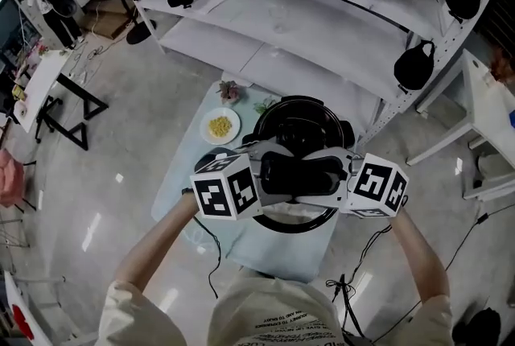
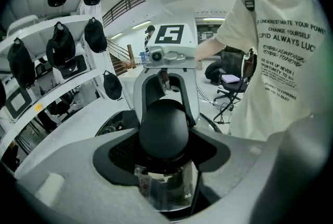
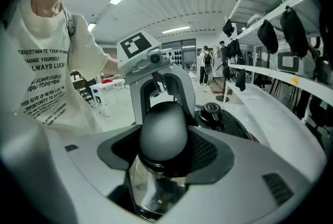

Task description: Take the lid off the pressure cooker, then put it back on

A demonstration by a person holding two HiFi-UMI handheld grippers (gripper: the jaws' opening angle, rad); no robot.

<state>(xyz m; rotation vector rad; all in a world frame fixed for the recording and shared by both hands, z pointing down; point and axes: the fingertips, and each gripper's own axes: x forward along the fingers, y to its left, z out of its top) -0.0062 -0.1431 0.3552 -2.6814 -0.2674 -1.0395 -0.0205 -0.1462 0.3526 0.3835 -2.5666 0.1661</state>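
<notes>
The black pressure cooker (image 1: 302,117) stands on a pale blue table (image 1: 181,183). Its lid is held just in front of and above it; part of the lid's rim (image 1: 299,225) shows below the grippers. My left gripper (image 1: 269,175) and right gripper (image 1: 338,174) face each other, both shut on the lid's black knob (image 1: 303,174) from opposite sides. In the left gripper view the knob (image 2: 163,132) fills the jaws, with shiny metal under it. In the right gripper view the same knob (image 3: 164,132) is clamped, and the cooker's small black valve (image 3: 212,109) shows behind.
A white plate of yellow food (image 1: 220,126) and a small flower bunch (image 1: 230,90) lie on the table's far left. White shelves (image 1: 322,22) with black caps stand right behind the table. Cables (image 1: 211,256) trail on the floor near my feet.
</notes>
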